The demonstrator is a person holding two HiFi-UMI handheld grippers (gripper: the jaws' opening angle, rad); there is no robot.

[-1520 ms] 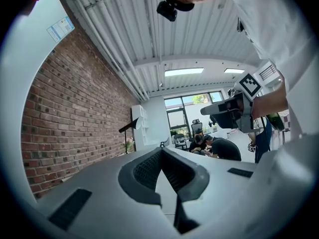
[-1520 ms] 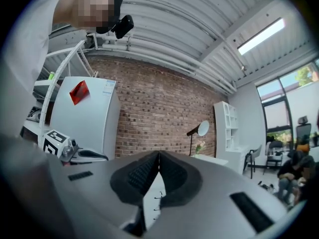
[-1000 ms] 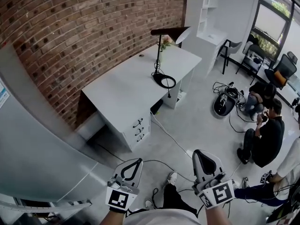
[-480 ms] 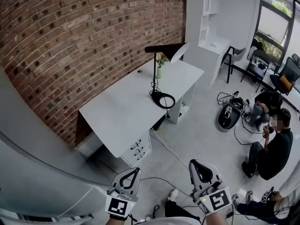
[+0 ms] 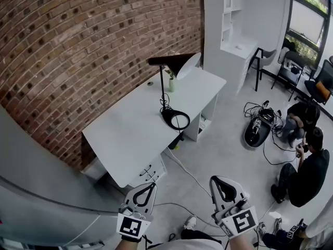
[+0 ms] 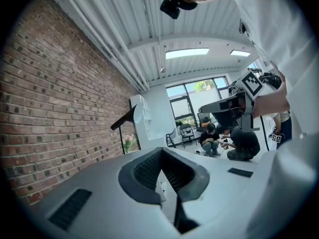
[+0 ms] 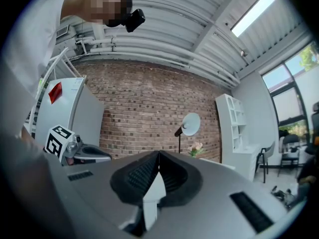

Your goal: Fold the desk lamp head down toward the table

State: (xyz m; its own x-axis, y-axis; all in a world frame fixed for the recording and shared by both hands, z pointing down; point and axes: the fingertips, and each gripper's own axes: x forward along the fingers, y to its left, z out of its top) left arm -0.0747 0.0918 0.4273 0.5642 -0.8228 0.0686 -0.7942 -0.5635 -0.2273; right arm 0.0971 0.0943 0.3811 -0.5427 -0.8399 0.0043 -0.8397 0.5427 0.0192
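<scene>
The desk lamp stands upright on the white counter in the upper middle of the head view; its ring-shaped base rests near the counter's right-hand edge, with a dark cable coiled at the foot of the thin pole; the dark arm at the top runs about level, and the pale round head at its right end is raised high above the counter top; a small vase with a plant stands just behind the pole; a brick wall runs along the counter's upper-left side, and a white shelf unit rises in the upper right.

Both tools are at the bottom of the frame, well apart from the lamp; the left hand-held gripper is clenched with its jaws meeting at the tips and nothing between them; the right hand-held gripper is likewise clenched and empty; each points toward the counter.

Seated people are at the right edge, on the floor.
</scene>
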